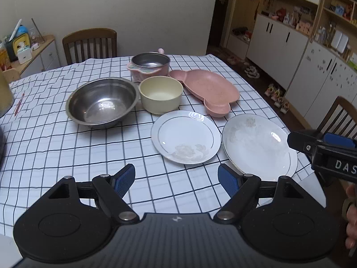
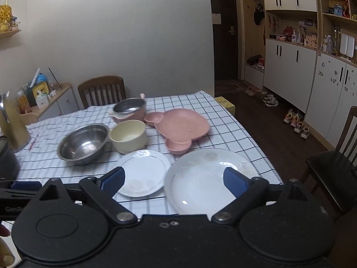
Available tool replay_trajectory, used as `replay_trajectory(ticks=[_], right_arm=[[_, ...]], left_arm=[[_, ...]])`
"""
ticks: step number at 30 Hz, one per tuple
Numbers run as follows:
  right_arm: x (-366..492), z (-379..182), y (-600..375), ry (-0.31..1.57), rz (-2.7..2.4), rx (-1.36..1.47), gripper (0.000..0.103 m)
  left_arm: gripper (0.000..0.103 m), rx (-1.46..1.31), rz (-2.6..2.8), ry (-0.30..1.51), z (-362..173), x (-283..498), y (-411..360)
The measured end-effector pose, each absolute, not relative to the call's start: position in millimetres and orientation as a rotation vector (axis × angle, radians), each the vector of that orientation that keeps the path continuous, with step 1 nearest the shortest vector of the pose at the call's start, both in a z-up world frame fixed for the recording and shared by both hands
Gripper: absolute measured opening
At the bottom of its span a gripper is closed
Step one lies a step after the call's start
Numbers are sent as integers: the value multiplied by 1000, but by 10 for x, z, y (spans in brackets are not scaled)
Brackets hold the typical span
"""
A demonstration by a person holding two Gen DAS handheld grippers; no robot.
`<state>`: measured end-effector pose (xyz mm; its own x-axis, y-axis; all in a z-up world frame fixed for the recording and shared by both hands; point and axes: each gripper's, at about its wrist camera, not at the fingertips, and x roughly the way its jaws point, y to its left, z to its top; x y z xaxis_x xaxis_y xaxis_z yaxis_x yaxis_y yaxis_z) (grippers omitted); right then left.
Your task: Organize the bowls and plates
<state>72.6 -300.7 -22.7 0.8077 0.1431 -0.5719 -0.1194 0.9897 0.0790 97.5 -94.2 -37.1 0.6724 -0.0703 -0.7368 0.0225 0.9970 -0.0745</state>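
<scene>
On checked tablecloth (image 1: 67, 156): 2 white plates (image 1: 185, 136), 3 bowls (image 1: 101, 102).

Two black hand-held grippers with blue finger pads

Each gripper, the left gripper (image 1: 177, 179) and the right gripper (image 2: 174, 182), is built of matte black plastic with two round discs, silver pivot pins and ribbed blue pads (image 1: 122, 182). White lettering "DAS" is printed on the right gripper's side, near a silver screw (image 1: 308, 147).

A cream bowl (image 1: 160, 97) is set upright mid-table. Just left of it a steel bowl (image 1: 101, 102) is seen, behind it a pink steel-lined bowl (image 1: 150, 65), right a pink divided plate (image 1: 207, 90), and in front a small white plate (image 1: 185, 136) and a larger white plate (image 1: 258, 145).
</scene>
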Motion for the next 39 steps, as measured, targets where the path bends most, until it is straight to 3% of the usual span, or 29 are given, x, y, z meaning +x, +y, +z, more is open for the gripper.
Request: replay_trajectory(ticks=[11, 16, 25, 33, 39], right_arm=[[1495, -706, -3666, 752, 121, -44, 91], [1831, -949, -3875, 838, 149, -87, 80], [2262, -1270, -4180, 972, 213, -30, 69], [2469, -1341, -4327, 1022, 297, 58, 46], [2536, -1352, -4342, 1050, 339, 82, 29]], left_arm=[[81, -133, -79, 956, -783, 1590, -1428], [81, -159, -79, 1014, -973, 1814, -1580], [80, -198, -77, 1091, -1229, 2064, -1768], [48, -232, -90, 1161, -1388, 2226, -1842], [31, -262, -81, 1182, -1458, 2277, -1861]])
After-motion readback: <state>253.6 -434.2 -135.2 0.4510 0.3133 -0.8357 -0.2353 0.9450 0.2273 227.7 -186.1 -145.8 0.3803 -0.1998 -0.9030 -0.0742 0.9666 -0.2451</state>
